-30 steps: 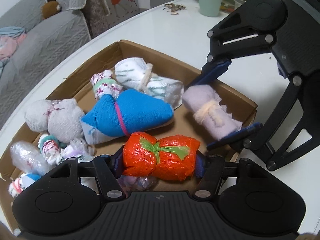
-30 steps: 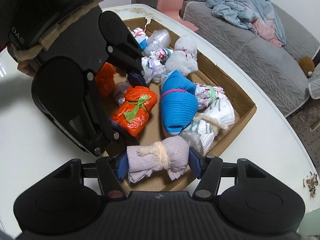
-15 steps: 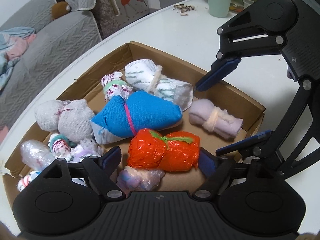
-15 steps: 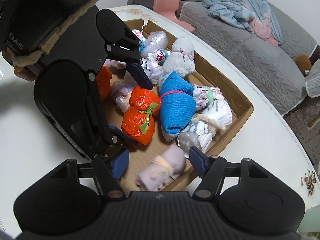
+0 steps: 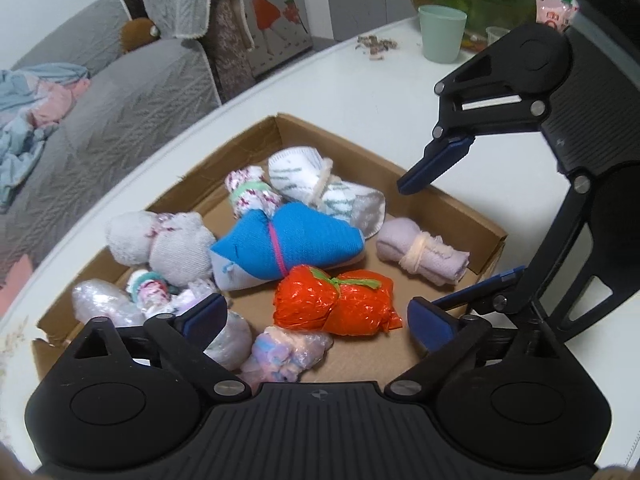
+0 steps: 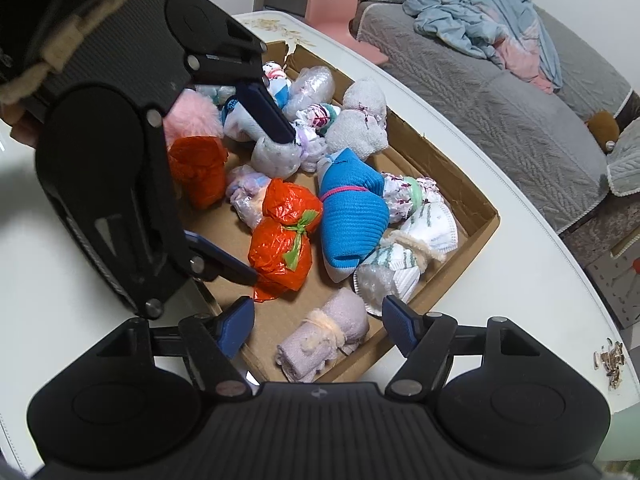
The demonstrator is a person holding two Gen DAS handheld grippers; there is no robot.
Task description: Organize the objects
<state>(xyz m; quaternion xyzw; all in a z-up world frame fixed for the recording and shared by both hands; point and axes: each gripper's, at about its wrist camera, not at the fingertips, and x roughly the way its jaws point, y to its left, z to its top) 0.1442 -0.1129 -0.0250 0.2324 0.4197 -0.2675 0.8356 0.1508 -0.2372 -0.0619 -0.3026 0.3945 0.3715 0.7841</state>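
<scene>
- left gripper (image 5: 312, 322): jaws have just been opening, now wide apart, nothing pinched; orange bundle (image 5: 335, 306) lies free on the cardboard box (image 5: 452, 208) floor, so it reads as dropped off
- right gripper (image 6: 318, 322): jaws have been parting too; lilac roll (image 6: 323, 338) lies loose below them in the near corner

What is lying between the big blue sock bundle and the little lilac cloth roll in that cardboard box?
Only bare cardboard box floor separates the blue bundle from the lilac roll, seen in the left wrist view.
</scene>
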